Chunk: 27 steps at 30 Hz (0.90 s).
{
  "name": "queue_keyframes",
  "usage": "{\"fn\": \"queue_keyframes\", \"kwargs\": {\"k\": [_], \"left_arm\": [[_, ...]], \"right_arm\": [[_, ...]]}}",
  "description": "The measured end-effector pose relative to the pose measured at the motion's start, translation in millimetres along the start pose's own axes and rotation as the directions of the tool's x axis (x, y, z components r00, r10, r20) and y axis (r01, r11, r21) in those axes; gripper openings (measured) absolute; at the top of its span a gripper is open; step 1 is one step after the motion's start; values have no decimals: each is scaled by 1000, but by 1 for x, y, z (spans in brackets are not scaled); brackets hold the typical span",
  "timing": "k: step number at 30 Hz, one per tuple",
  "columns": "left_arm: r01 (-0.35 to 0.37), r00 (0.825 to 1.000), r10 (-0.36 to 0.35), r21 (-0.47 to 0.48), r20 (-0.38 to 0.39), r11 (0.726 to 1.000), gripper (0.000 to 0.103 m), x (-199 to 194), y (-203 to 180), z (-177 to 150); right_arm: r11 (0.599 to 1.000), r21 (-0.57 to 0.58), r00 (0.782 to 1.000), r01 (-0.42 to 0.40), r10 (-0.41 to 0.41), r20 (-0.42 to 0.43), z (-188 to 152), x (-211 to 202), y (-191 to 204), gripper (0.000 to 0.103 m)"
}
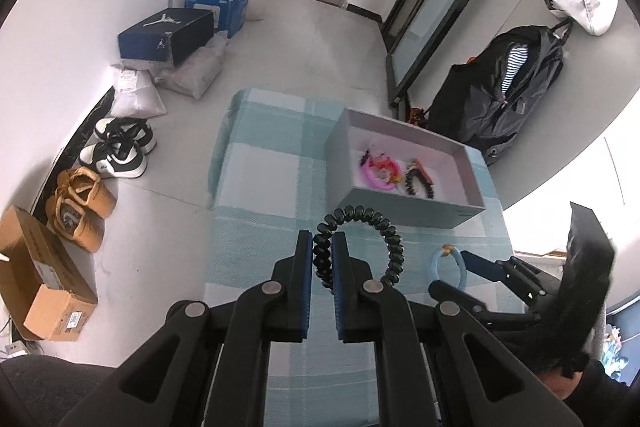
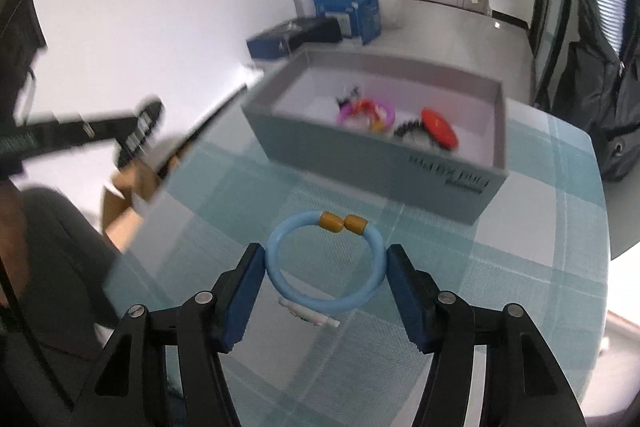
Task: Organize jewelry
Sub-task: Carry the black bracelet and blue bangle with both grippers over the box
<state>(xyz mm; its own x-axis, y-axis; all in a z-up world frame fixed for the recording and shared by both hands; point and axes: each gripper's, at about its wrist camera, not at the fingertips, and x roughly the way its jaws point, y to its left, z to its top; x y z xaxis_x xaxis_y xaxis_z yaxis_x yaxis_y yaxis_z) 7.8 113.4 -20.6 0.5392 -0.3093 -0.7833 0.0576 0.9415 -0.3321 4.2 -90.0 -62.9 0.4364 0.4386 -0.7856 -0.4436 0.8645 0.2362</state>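
My left gripper point(image 1: 322, 259) is shut on a black coiled bracelet point(image 1: 360, 217) and holds it above the checked cloth, short of the grey box point(image 1: 404, 207). The box holds a pink bracelet point(image 1: 380, 169) and a dark beaded piece point(image 1: 418, 179). In the right wrist view my right gripper point(image 2: 326, 275) has its pads touching both sides of a light blue bracelet point(image 2: 324, 301) with amber beads, which is just above the cloth. The box point(image 2: 360, 163) stands behind it with the pink bracelet point(image 2: 366, 115) and a red item point(image 2: 438, 127). The left gripper point(image 2: 140, 131) shows blurred at left.
The table wears a teal checked cloth point(image 1: 272, 163). On the floor to the left are shoes point(image 1: 116, 147), cardboard boxes point(image 1: 44, 279) and blue boxes point(image 1: 168, 35). A black backpack point(image 1: 504, 87) leans at the right beside a glass door.
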Motion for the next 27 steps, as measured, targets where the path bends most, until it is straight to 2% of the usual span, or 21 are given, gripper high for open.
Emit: {"fn": "queue_keyframes", "kwargs": {"k": [6, 10, 15, 18, 27], "left_arm": [[29, 1000, -29, 52, -6, 998, 5, 3, -21, 13], [36, 999, -36, 81, -8, 996, 5, 7, -35, 24], [45, 999, -45, 135, 2, 990, 5, 14, -54, 47], [50, 999, -50, 157, -3, 986, 5, 24, -63, 57], [67, 997, -58, 174, -56, 982, 5, 61, -72, 73]], "right_arm": [[992, 92, 994, -84, 77, 82, 24, -34, -21, 61], [991, 94, 990, -95, 84, 115, 50, -48, -27, 61], [996, 39, 987, -82, 76, 139, 81, -61, -35, 61], [993, 42, 985, -109, 102, 140, 95, -59, -44, 61], [993, 33, 987, -117, 113, 114, 118, -34, -64, 61]]}}
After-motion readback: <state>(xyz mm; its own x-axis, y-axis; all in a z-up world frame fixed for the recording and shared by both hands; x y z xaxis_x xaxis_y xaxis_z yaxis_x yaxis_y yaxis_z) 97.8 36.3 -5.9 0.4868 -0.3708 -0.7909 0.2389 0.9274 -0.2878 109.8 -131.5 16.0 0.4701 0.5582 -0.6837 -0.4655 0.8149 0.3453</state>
